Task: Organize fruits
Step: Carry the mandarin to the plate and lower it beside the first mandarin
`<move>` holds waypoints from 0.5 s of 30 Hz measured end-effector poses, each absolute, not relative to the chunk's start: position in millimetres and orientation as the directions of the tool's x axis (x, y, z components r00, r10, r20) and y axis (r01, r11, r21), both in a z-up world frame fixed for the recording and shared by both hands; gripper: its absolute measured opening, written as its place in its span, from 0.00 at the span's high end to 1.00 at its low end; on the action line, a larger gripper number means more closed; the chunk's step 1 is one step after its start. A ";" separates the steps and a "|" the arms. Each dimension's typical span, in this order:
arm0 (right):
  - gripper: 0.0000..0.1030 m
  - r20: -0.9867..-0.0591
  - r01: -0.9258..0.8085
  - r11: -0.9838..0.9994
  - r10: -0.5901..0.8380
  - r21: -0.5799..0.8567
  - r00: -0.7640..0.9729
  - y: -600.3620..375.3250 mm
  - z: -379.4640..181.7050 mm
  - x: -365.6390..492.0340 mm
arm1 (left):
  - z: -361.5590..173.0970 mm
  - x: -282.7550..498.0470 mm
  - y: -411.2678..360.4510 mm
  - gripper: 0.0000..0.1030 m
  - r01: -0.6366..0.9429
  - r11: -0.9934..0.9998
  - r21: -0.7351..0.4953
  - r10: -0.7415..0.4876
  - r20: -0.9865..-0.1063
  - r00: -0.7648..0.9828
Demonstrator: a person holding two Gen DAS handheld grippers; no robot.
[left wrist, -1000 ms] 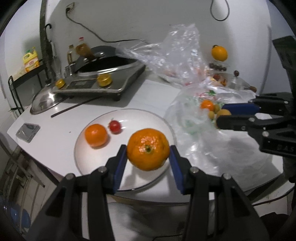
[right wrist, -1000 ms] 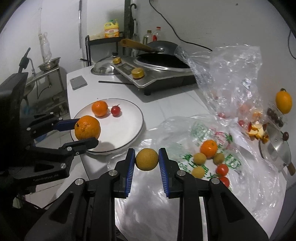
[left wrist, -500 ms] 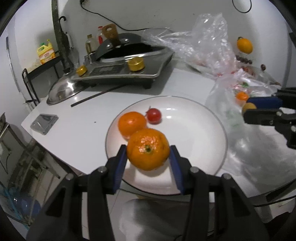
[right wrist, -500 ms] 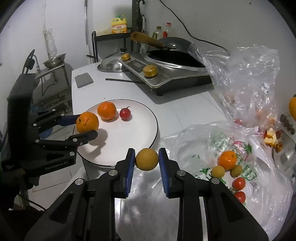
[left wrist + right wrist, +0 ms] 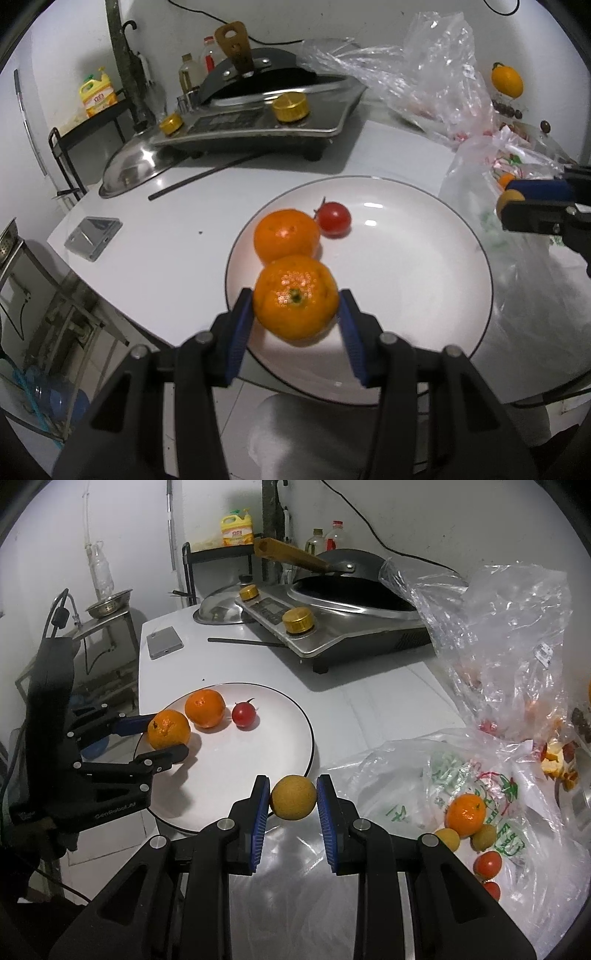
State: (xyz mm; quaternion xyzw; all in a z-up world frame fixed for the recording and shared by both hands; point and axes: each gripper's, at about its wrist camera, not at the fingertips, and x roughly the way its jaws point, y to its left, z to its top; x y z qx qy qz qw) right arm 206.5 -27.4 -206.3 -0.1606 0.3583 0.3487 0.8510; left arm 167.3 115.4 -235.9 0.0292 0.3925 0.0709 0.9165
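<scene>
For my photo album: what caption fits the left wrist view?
Left gripper holds an orange over a white plate beside another orange and a cherry tomato.

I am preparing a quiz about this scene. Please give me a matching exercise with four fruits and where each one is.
1. large orange
2. yellow-brown fruit
3. cherry tomato
4. smaller orange

A. in the right gripper
B. on the white plate, beside the tomato
C. in the left gripper
D. on the plate, red

Pairs: 1-C, 2-A, 3-D, 4-B
</scene>
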 end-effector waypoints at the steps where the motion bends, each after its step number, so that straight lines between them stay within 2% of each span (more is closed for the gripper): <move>1: 0.73 -0.722 -0.710 0.704 0.479 -0.022 0.498 -27.0 -206.9 207.0 | -236.4 167.9 114.6 0.54 -0.106 0.988 0.111 0.153 -0.717 0.680; 8: 0.73 -0.722 -0.710 0.704 0.480 -0.022 0.499 -25.2 -206.4 209.2 | -237.0 171.3 113.6 0.53 -0.108 0.989 0.103 0.149 -0.730 0.667; 10: 0.73 -0.722 -0.710 0.704 0.479 -0.023 0.499 -23.9 -205.9 209.8 | -234.0 169.2 114.3 0.48 -0.113 0.989 0.100 0.150 -0.721 0.677; 15: 0.73 -0.723 -0.716 0.698 0.480 -0.029 0.497 -17.6 -204.6 211.5 | -225.1 163.2 120.6 0.47 -0.121 0.989 0.087 0.147 -0.702 0.696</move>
